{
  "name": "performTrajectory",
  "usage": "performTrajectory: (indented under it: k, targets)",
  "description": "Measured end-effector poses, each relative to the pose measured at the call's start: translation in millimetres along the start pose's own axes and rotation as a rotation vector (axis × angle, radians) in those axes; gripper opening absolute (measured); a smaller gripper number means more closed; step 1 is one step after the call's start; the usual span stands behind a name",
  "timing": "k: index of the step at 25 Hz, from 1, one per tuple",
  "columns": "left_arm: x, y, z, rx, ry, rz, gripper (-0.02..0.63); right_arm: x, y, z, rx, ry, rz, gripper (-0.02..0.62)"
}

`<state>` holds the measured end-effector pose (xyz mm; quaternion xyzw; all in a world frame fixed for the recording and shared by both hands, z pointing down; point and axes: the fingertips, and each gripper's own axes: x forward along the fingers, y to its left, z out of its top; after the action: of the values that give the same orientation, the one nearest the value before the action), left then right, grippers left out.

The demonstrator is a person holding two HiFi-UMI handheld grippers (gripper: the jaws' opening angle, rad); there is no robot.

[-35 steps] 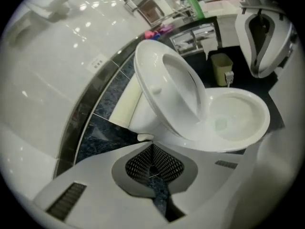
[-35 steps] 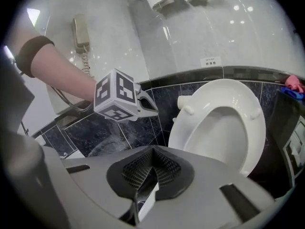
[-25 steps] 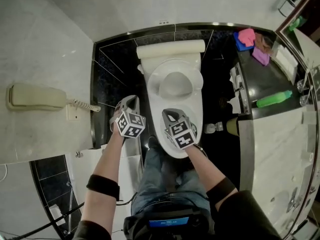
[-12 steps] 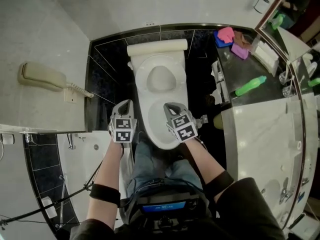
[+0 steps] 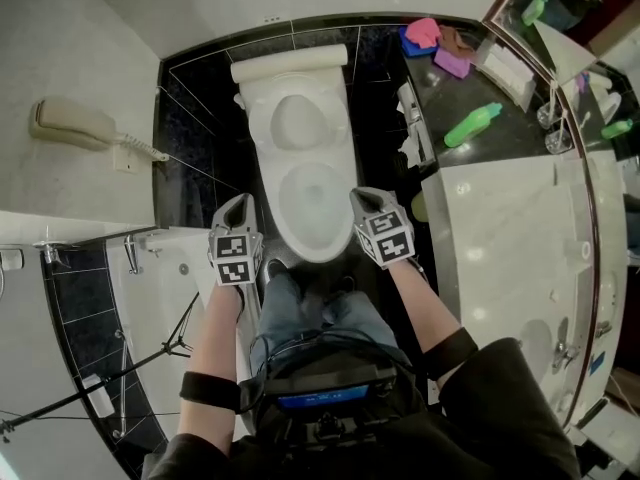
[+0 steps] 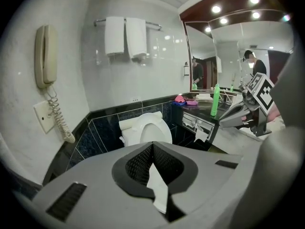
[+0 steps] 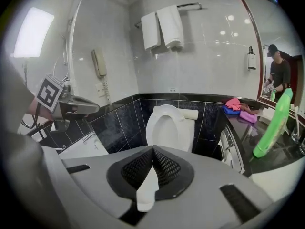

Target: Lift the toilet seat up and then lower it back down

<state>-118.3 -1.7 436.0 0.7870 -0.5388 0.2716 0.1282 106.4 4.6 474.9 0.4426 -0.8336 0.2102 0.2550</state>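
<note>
We see the seat [image 5: 297, 123] up, standing against the cistern [image 5: 290, 68]. The bowl [image 5: 315, 203] is open below it. In both gripper views the seat shows upright ahead of the jaws, well apart from them.

The left tool [image 5: 238, 201] hangs just off the bowl's left front edge. The right tool [image 5: 366, 194] hangs just off its right front edge. Neither touches the bowl or the seat.

Left tool: narrow, jaw tips together, holding nothing. Right tool: the same, tips together and nothing gripped.

We see each tool in the other's gripper view, off to the side and held in the air.

The surface [image 5: 500, 208] runs along the right of the bowl. A green bottle [image 5: 472, 125] stands near its far end. Pink and blue cloths [image 5: 425, 36] lie at its far corner.

A phone [image 5: 70, 123] hangs on the wall [image 5: 60, 28] left of the bowl. Two white towels [image 7: 164, 26] hang above the cistern. Black tiles [image 7: 119, 123] line the lower wall behind it.

We see the person's legs at the bowl's front edge, between the two forearms.
</note>
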Motion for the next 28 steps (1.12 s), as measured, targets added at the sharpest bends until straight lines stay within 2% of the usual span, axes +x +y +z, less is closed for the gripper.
performTrajectory:
  k: [8, 12, 18, 28]
  targets:
    - [-30.8, -4.5, -24.5, -0.018, 0.031, -0.039, 0.008, -37.7, 8.5, -23.5, 0.050, 0.021, -0.066, 0.008]
    - [-37.5, -1.4, -29.1, -0.007, 0.030, -0.056, 0.008, -41.6, 18.4, -31.8, 0.046, 0.035, -0.082, 0.008]
    - [-45.2, 0.6, -38.1, -0.037, 0.039, -0.073, 0.008, -47.4, 33.3, -45.4, 0.074, 0.056, -0.095, 0.008]
    - [-47.0, 6.0, -67.5, -0.024, 0.086, -0.105, 0.008, -40.6, 52.1, -74.9, 0.116, 0.094, -0.111, 0.008]
